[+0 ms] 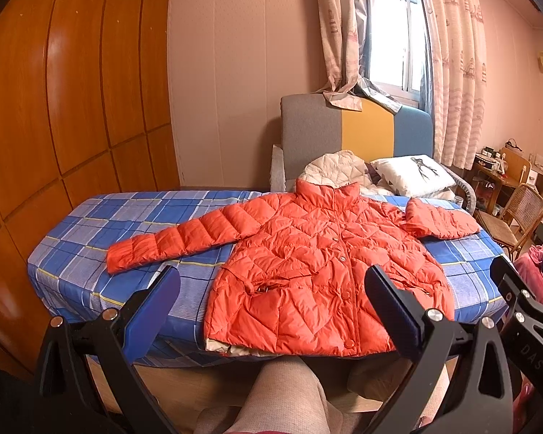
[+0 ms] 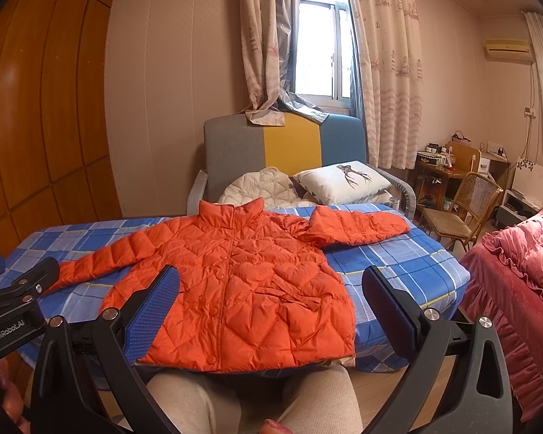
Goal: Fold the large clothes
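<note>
Pink walls (image 2: 170,72). Wooden wardrobe (image 1: 72,90) far left of the claw. Window (image 2: 320,50) straight ahead, daylit, patterned curtains (image 2: 391,54) drawn aside. Grey, yellow and blue headboard (image 2: 286,144) beneath. Desk (image 2: 449,170) and wicker chair (image 2: 463,206) ahead right. Air conditioner (image 2: 508,50) high right.

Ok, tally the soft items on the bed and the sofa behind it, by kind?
Orange padded jacket: 1
Cream quilted garment: 1
White pillows, the top one with a deer print: 2
Total: 4
</note>
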The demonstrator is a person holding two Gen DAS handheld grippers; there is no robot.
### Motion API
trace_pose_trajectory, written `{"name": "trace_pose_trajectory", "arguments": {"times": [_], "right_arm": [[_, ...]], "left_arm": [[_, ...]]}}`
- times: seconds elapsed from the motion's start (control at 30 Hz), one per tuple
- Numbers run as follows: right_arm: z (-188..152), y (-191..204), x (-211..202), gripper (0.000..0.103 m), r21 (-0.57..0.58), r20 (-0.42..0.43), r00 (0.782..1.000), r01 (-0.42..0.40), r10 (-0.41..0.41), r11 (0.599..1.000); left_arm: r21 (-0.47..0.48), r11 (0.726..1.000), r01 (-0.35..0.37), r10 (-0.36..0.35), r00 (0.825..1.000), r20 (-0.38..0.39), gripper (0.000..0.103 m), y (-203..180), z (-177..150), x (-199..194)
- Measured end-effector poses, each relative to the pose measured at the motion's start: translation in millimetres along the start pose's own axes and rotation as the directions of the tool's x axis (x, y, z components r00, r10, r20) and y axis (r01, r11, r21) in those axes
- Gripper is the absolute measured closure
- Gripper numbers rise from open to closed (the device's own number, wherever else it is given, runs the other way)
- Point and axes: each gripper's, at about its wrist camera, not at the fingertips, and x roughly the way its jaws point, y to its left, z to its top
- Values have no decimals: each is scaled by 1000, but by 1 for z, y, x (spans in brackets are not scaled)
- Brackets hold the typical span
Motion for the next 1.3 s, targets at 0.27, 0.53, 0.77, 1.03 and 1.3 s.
{"name": "trace_pose_trajectory", "arguments": {"times": [0.27, 0.53, 0.77, 1.03, 1.3], "right_arm": [[-3, -11, 22, 3, 16, -36, 999, -12, 12, 1000], [-1, -52, 89, 3, 92, -83, 994, 78, -70, 993], [-14, -93, 190, 3, 76, -233, 965, 139, -118, 987], [-17, -171, 304, 3, 242, -341, 938, 147, -57, 959], [-8, -270, 410, 24, 438, -405, 910, 280, -91, 854]], "left_arm": [[22, 1000, -22, 23, 999, -46, 2, -4, 5, 20], [53, 997, -53, 61, 987, -151, 2, -10, 11, 83], [62, 998, 10, 6, 968, -252, 2, -23, 3, 157], [63, 998, -9, 32, 925, -379, 2, -30, -10, 247], [-3, 995, -102, 90, 885, -458, 2, -10, -24, 314]]}}
